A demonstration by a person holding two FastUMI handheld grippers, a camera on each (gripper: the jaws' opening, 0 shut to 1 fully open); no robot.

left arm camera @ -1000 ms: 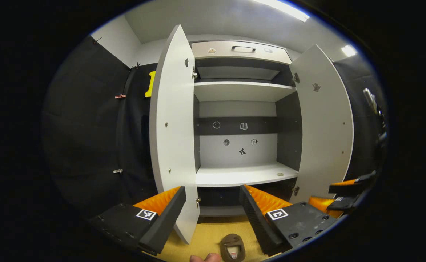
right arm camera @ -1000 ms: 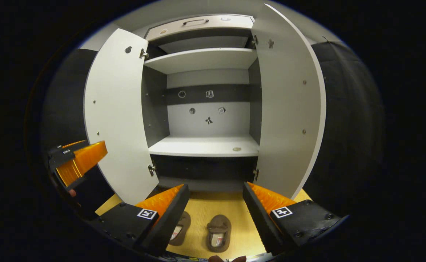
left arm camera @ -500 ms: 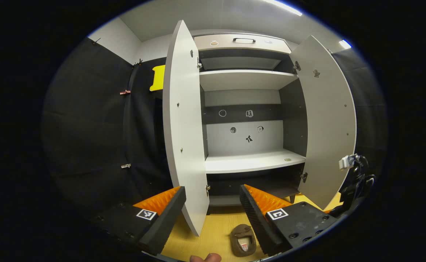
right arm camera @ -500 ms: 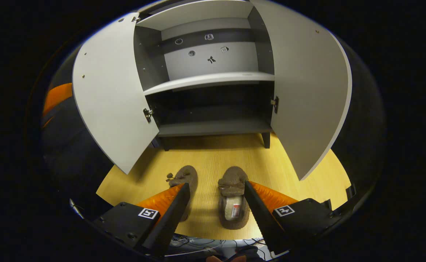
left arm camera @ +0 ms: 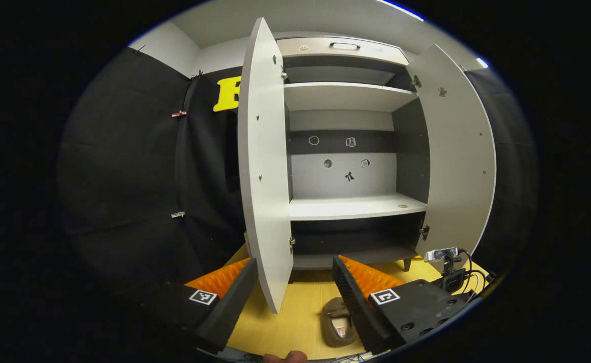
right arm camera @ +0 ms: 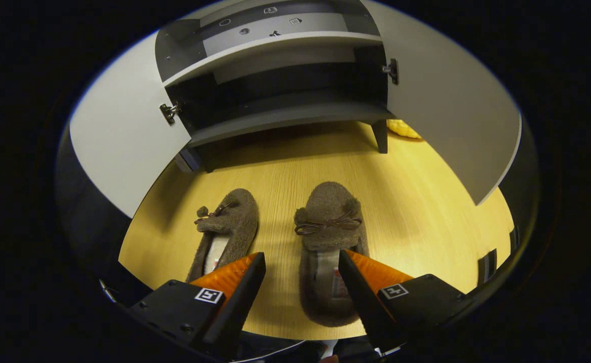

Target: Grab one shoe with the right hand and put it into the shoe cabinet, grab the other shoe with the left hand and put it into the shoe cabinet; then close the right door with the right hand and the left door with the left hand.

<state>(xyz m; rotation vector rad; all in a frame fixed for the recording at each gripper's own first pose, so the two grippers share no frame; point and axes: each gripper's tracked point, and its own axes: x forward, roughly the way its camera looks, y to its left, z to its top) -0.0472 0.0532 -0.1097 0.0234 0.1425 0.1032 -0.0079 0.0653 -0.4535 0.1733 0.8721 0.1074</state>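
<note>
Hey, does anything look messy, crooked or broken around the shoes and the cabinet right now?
Nothing stands out. Both slippers lie upright, side by side on the floor, toes toward the open cabinet.

Bright ceiling strip light [left arm camera: 399, 9], sharp focus, strong fisheye bending.

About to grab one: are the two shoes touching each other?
Apart. The right gripper view shows bare floor between the left shoe and the right shoe.

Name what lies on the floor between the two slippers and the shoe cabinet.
Nothing: in the right gripper view, bare wooden floor runs from both slippers to the shoe cabinet.
</note>
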